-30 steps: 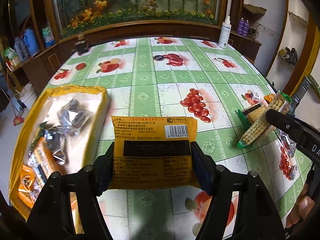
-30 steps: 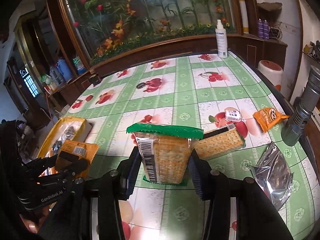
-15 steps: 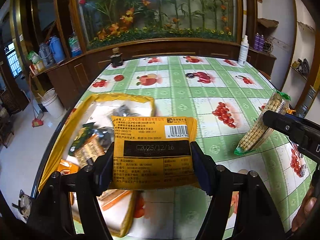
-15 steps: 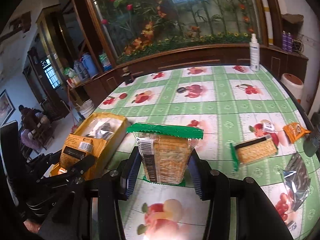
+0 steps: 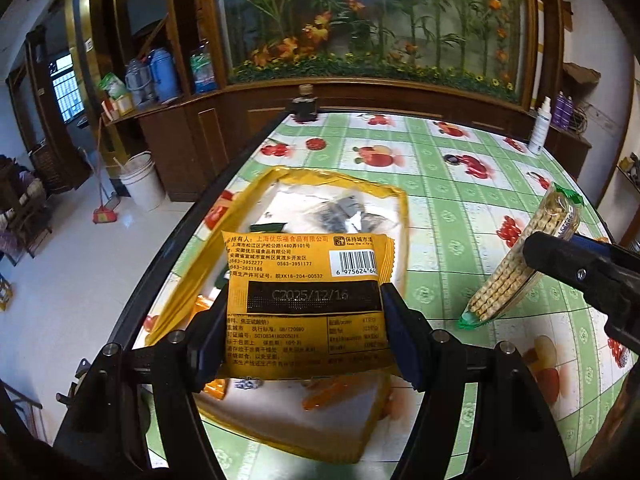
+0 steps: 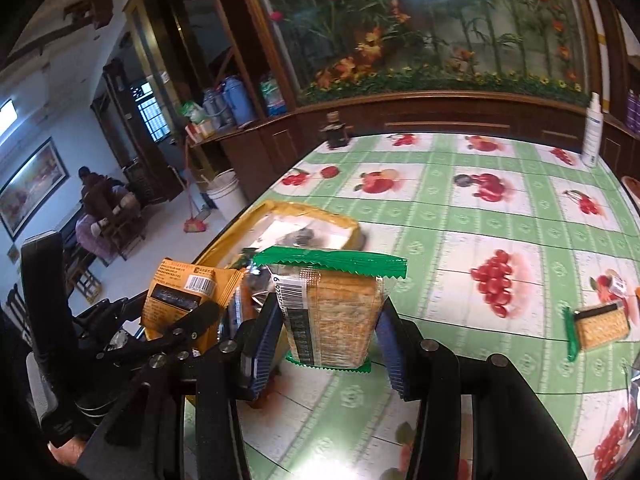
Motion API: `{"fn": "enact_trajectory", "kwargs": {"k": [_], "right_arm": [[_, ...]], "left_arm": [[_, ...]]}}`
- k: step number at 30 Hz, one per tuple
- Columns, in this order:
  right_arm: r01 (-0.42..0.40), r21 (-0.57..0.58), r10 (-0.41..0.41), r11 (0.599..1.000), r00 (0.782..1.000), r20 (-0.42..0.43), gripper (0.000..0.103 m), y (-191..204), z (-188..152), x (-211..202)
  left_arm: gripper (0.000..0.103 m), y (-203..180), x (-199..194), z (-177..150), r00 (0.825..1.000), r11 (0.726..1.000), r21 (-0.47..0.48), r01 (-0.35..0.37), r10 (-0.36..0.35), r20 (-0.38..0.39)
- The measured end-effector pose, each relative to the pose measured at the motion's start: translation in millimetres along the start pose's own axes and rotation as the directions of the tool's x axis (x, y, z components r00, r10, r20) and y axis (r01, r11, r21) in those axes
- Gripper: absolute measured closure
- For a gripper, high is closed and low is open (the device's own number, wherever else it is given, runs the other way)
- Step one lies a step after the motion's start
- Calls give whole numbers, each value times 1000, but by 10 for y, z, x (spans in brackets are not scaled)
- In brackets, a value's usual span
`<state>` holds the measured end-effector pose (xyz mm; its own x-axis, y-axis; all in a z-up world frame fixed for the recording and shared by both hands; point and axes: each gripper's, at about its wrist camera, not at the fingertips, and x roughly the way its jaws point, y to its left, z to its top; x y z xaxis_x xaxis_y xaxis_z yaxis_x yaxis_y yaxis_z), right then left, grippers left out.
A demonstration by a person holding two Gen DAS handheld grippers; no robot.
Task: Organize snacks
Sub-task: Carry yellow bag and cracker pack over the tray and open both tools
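Left wrist view: the orange snack packet (image 5: 306, 300) is being gripped between the fingers of the left gripper (image 5: 304, 320) and is now being held directly over the yellow tray (image 5: 280, 174), which a second ago was lying off to the left of it on the desk (image 5: 460, 208). In the right wrist view, the green-sealed cracker pack (image 6: 334, 312) is being clamped by the right gripper (image 6: 330, 340) and is being carried toward the same tray, whose near edge is now being reached; a second ago the tray was well apart at the far left. Both grips are unchanged. Both snacks are judged to be nearly in position for release. A second cracker pack (image 6: 598, 326) and a small red-and-white packet (image 6: 618, 285) are still being left on the desk.
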<state>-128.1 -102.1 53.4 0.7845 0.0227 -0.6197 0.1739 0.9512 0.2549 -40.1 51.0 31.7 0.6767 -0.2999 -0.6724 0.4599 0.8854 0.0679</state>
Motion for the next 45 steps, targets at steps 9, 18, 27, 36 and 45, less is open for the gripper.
{"fn": "enact_trajectory", "kwargs": {"k": [9, 18, 27, 36, 45], "right_arm": [[-57, -54, 56, 997, 998, -14, 56, 334, 58, 167], [-79, -74, 74, 994, 995, -63, 56, 523, 199, 650], [-82, -81, 70, 993, 987, -142, 56, 639, 267, 1194], [-68, -53, 57, 996, 980, -189, 52, 584, 282, 1582], [-87, 30, 91, 996, 979, -185, 31, 442, 250, 1535]], "left_arm": [[34, 233, 47, -22, 999, 999, -34, -36, 36, -1], [34, 513, 297, -74, 997, 994, -103, -30, 22, -76], [33, 626, 512, -91, 991, 991, -131, -16, -2, -134], [33, 649, 659, -111, 985, 990, -141, -31, 6, -175], [26, 651, 658, -121, 979, 986, -126, -113, 89, -182]]}}
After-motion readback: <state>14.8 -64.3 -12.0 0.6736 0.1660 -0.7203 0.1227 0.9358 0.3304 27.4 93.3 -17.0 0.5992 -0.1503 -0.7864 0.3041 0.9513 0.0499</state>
